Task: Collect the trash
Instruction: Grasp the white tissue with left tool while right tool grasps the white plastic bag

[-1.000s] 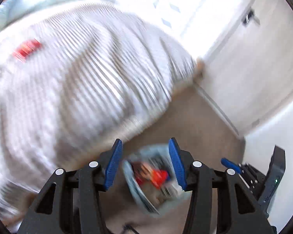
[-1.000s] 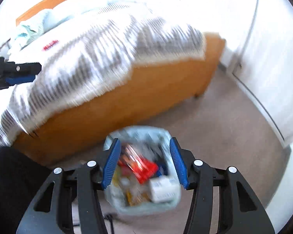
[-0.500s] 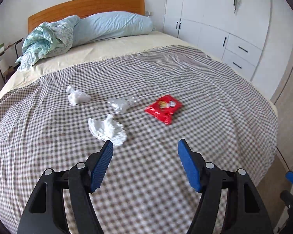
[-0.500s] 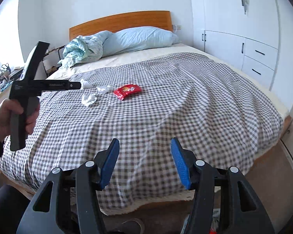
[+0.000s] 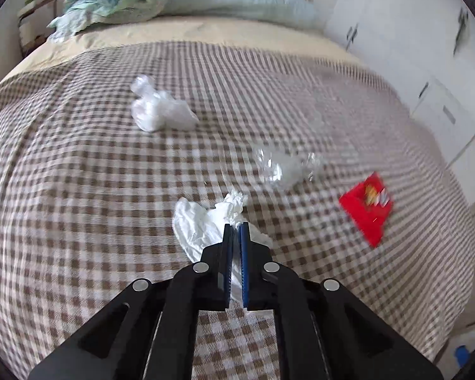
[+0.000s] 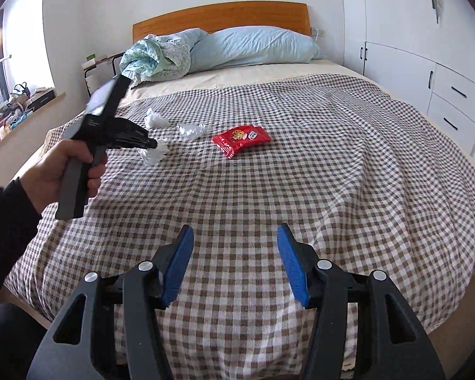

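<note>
Crumpled white tissue [image 5: 205, 224] lies on the near-left part of the checked bedspread [image 5: 79, 190]; the left gripper [image 5: 236, 226] has its jaws pinched onto the tissue's top fold, seemingly lifting a corner, though blur hides contact. Tissue is light, soft, crushable; any bunched ridge takes a grip. Farther off sit a second tissue wad [image 5: 156, 109], a clear plastic wrapper [image 5: 281, 167] that may be slippery, and a red snack packet [image 5: 367, 209] to the right. Right gripper [image 6: 234, 262] hangs over the bed's near edge, jaws spread, empty.
</note>
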A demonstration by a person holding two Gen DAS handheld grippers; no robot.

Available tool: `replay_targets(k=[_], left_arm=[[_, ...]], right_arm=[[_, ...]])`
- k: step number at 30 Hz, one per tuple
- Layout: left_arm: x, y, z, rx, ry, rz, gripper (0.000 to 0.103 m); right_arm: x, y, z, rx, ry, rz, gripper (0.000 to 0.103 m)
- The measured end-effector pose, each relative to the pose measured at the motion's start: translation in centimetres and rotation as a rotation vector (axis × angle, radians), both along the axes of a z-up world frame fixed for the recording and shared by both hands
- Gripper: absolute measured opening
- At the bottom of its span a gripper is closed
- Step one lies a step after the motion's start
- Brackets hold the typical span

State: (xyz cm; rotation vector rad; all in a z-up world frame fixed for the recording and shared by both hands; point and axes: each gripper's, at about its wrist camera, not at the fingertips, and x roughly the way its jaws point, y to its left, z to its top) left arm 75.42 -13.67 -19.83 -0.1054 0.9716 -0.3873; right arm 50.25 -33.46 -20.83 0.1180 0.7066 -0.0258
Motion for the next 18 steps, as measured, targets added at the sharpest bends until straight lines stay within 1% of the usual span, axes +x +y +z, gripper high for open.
replay_targets(k=[2,3,4,6,7,9,11,12,13,16,18], left_arm=[[-1.4,4.1,2.0,-0.171,-0.009,0.091,0.002],[-2.0,6.1,2.7,-0.251,0.0,0.12,0.002],[-2.5,7.5,3.3,-0.282,0.008,0.151,0.002],[-3.4,9.8,4.7,-0.272,-0.013,0.193,0.002],[-4.1,11.0,5.4,-0.27,-0.038,0.224,0.002],[-5.4,12.8,6.4,-0.287,-0.088,0.253,0.002],[-6.3,14.5,6.8,-0.305,-0.134,0.303,0.002],[-6.3,15.3,6.5,-0.311,-0.139,0.325,0.002],[-6.1,16.1,6.1,-0.315,-0.124,0.349,0.002],[-5.1,17.1,4.9,-0.327,-0.078,0.353,0.002],[-4.7,17.8,4.3,-0.311,-0.068,0.354,0.002]], right_arm=[[1.4,0.4,0.1,0.016,-0.012,0.015,0.053],[2.4,0.8,0.1,0.026,-0.017,0.028,0.053],[3.3,1.1,0.1,0.035,-0.019,0.04,0.053],[5.3,2.0,0.2,0.055,-0.03,0.07,0.053],[6.5,2.4,0.4,0.06,-0.034,0.085,0.053],[9.0,3.5,0.8,0.056,-0.032,0.113,0.053],[11.4,4.8,1.3,0.046,-0.025,0.157,0.053],[13.1,5.7,1.6,0.032,-0.013,0.178,0.053],[14.5,6.5,1.6,0.02,-0.006,0.197,0.053],[19.0,9.1,1.8,-0.035,0.014,0.233,0.053],[22.1,10.4,1.3,-0.002,0.016,0.259,0.053]])
